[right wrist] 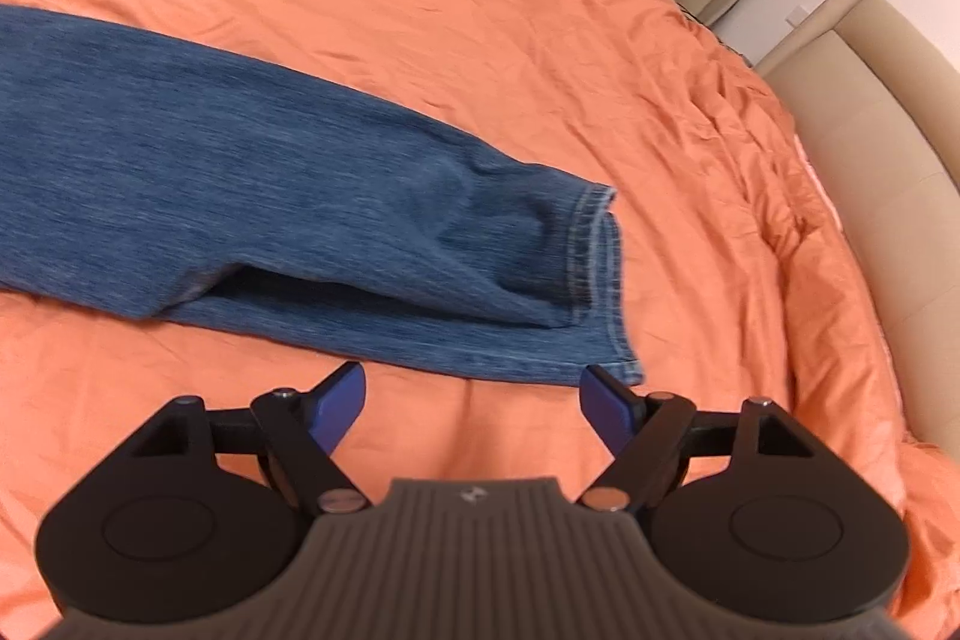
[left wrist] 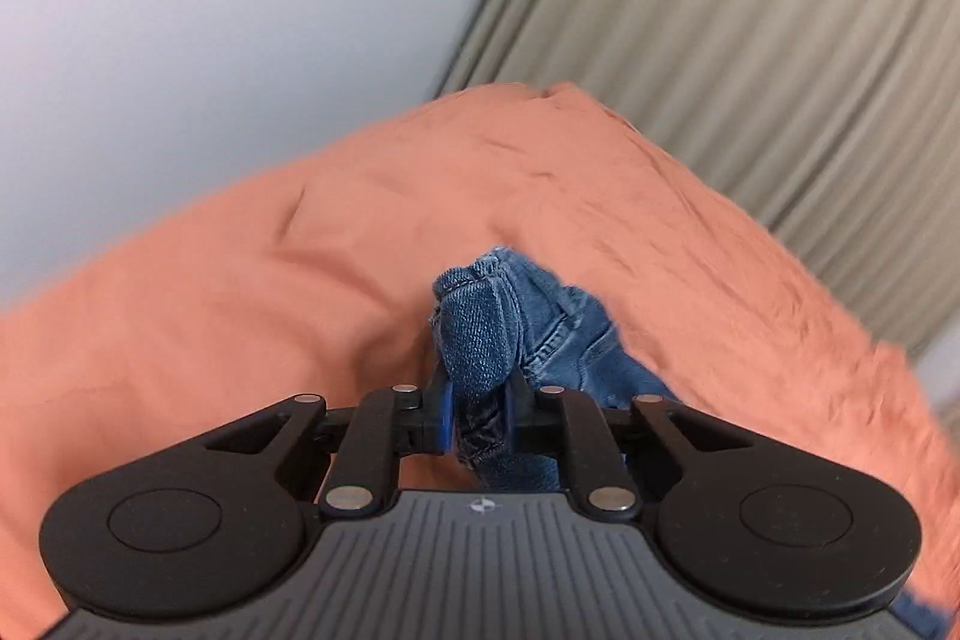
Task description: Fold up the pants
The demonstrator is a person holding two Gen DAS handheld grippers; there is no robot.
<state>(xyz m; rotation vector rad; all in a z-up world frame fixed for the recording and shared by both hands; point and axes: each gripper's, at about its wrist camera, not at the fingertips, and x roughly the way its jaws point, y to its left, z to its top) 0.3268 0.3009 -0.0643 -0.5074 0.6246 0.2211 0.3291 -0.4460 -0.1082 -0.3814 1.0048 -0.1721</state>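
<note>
Blue denim pants [right wrist: 252, 172] lie on an orange bedspread [right wrist: 480, 10], the two legs stacked and their hems at the right [right wrist: 594, 274]. My right gripper [right wrist: 474, 388] is open and empty, just in front of the lower leg's edge near the hems. My left gripper [left wrist: 477, 400] is shut on a bunched part of the pants [left wrist: 480, 334], lifted above the bedspread [left wrist: 240, 310]. Which part of the pants it holds is hard to tell.
A beige padded headboard [right wrist: 870, 130] runs along the right of the bed. Pleated beige curtains [left wrist: 750, 40] hang behind, next to a white wall [left wrist: 210, 10]. The bedspread is wrinkled toward its far edge.
</note>
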